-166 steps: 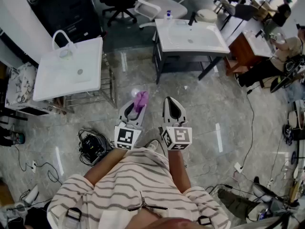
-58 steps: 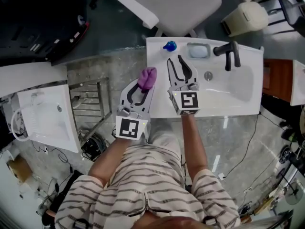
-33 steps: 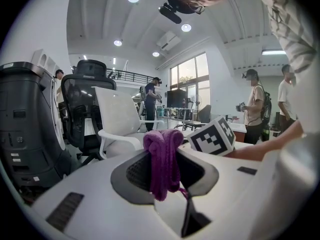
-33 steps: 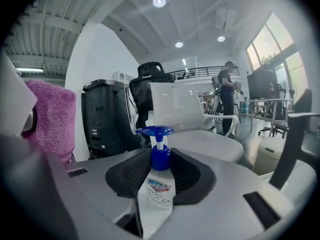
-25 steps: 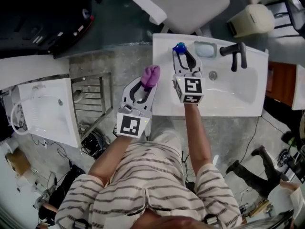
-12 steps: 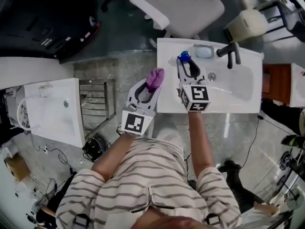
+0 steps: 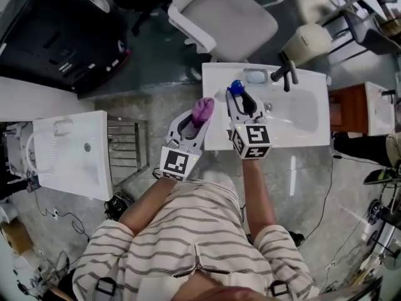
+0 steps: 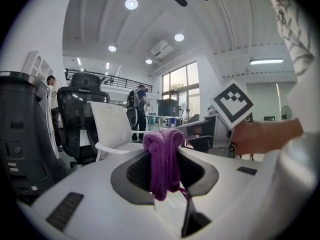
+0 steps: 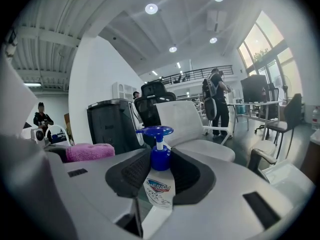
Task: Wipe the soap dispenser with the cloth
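The soap dispenser [image 7: 235, 88] is a clear bottle with a blue pump head. It stands upright between the jaws of my right gripper [image 7: 240, 100], which is shut on it and holds it above the sink's left end. In the right gripper view the bottle [image 9: 159, 186] fills the gap of the gripper [image 9: 160, 176] and both pads press on it. My left gripper [image 7: 199, 115] is shut on the bunched purple cloth [image 7: 202, 110], just left of the dispenser. The cloth [image 8: 164, 156] hangs over the jaws of the left gripper [image 8: 165, 159] and also shows in the right gripper view as a pink-purple cloth [image 9: 90, 151].
Below the grippers lies a white sink [image 7: 307, 127] with a black faucet [image 7: 285, 75] and a soap dish [image 7: 255, 76]. A white office chair [image 7: 232, 17] stands behind it. A second basin [image 7: 69, 149] and a metal rack [image 7: 128, 149] are at the left. People stand far off.
My right gripper has come up off the sink with the dispenser in its jaws. The left gripper with the cloth has risen a little beside it.
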